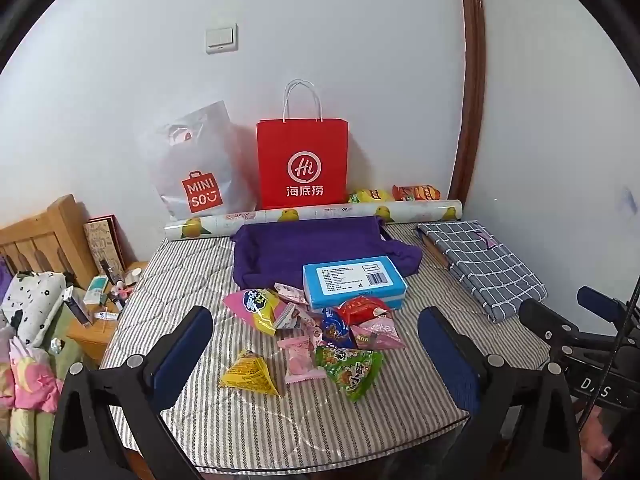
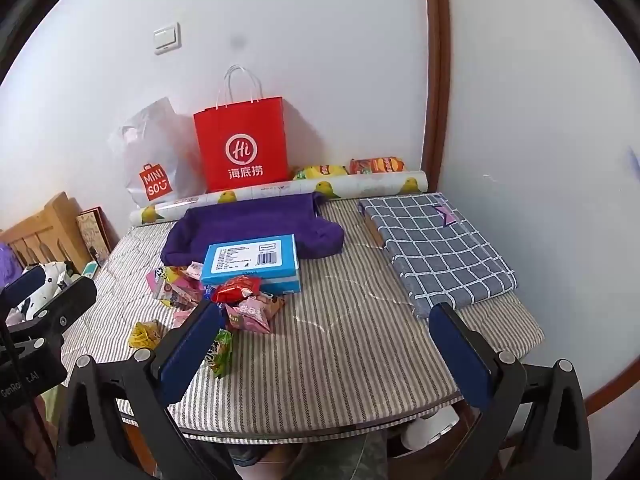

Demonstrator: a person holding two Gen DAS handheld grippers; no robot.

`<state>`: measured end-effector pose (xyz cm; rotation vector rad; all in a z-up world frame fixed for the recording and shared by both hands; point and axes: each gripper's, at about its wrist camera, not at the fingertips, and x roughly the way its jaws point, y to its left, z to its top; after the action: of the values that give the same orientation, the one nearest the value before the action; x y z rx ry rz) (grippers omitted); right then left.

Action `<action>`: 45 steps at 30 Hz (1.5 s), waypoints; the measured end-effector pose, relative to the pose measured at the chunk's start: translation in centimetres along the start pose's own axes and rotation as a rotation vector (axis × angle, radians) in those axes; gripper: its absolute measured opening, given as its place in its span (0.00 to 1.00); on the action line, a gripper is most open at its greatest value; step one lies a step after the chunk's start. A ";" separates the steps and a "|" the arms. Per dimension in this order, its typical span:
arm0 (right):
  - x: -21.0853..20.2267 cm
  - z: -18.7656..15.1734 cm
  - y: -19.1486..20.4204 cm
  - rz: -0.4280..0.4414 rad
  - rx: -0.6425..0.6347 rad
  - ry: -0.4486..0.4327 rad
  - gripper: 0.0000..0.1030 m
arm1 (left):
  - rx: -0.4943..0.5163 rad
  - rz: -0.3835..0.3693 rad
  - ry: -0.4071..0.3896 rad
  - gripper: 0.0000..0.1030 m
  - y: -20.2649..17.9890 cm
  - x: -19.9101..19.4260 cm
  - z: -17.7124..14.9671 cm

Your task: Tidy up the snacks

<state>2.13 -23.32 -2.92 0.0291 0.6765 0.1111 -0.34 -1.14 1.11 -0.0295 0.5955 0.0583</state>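
Note:
A heap of small snack packets (image 1: 316, 332) lies on the striped table cover (image 1: 192, 272), just in front of a blue box (image 1: 354, 286). A yellow triangular packet (image 1: 250, 372) and a green packet (image 1: 350, 364) lie nearest me. Behind the box sits a purple fabric bin (image 1: 304, 246), its opening up. My left gripper (image 1: 316, 352) hangs open above the near snacks, touching none. My right gripper (image 2: 324, 344) stands open over bare cover to the right of the heap (image 2: 240, 300), with the blue box (image 2: 252, 264) and the purple bin (image 2: 256, 224) beyond it.
A red paper bag (image 1: 302, 164) and a white plastic bag (image 1: 196, 168) lean on the wall behind a fruit-print roll (image 1: 320, 214). Two chip bags (image 1: 392, 194) lie by the roll. Folded checked cloth (image 1: 484, 260) covers the right side. A cluttered nightstand (image 1: 96, 308) stands left.

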 end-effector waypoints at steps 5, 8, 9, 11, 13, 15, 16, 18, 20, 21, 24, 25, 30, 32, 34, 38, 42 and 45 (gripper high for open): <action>0.0 -0.1 0.1 0.002 0.003 0.001 1.00 | -0.001 -0.001 -0.003 1.00 0.0 0.0 -0.1; 0.0 -0.1 0.1 0.002 0.005 0.001 1.00 | 0.000 -0.003 -0.006 1.00 0.1 0.0 0.0; 0.0 -0.1 0.2 0.002 0.006 -0.001 1.00 | 0.002 -0.005 -0.006 1.00 0.0 0.0 0.0; 0.0 0.0 0.2 0.003 0.008 -0.004 1.00 | 0.004 -0.003 -0.007 1.00 0.0 0.0 -0.1; -0.1 0.0 0.3 0.006 0.009 -0.008 1.00 | 0.003 -0.005 -0.007 1.00 0.0 -0.1 -0.1; -0.2 0.0 0.4 0.006 0.008 -0.012 1.00 | 0.004 -0.005 -0.008 1.00 -0.1 -0.1 -0.1; -0.2 0.0 0.3 0.007 0.007 -0.015 1.00 | 0.005 -0.006 -0.009 1.00 0.0 -0.1 -0.1; -0.2 0.1 0.3 0.010 0.007 -0.018 1.00 | 0.003 -0.005 -0.008 1.00 -0.1 -0.1 -0.1; -0.2 0.1 0.3 0.011 0.007 -0.017 1.00 | 0.005 -0.004 -0.010 1.00 -0.1 -0.1 -0.3; -0.3 0.0 0.3 0.011 0.007 -0.019 1.00 | 0.005 -0.003 -0.011 1.00 -0.1 -0.1 -0.3; -0.4 -0.1 0.3 0.016 0.010 -0.020 1.00 | 0.004 -0.003 -0.013 1.00 -0.2 -0.1 -0.3; -0.4 -0.1 0.3 0.017 0.009 -0.020 1.00 | 0.003 -0.002 -0.012 1.00 -0.2 -0.2 -0.3; -0.6 -0.1 0.5 0.018 0.006 -0.025 1.00 | 0.002 -0.003 -0.014 1.00 -0.3 -0.2 -0.3; -0.5 -0.2 0.4 0.019 0.007 -0.024 1.00 | 0.000 0.000 -0.014 1.00 -0.2 -0.2 -0.3; -0.6 -0.2 0.5 0.016 0.004 -0.024 1.00 | -0.005 -0.002 -0.013 1.00 -0.2 -0.2 -0.2; -0.6 -0.4 0.5 0.019 0.009 -0.022 1.00 | -0.007 0.001 -0.010 1.00 -0.1 -0.1 -0.3; -0.6 -0.4 0.6 0.021 0.006 -0.021 1.00 | -0.011 0.001 -0.007 1.00 0.0 0.1 -0.3; -0.6 -0.4 0.7 0.022 0.001 -0.020 1.00 | -0.012 0.002 -0.008 1.00 0.1 0.0 -0.3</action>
<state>1.37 -22.72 -2.83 0.0388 0.6562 0.1317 -0.49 -1.03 0.83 -0.0407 0.5867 0.0637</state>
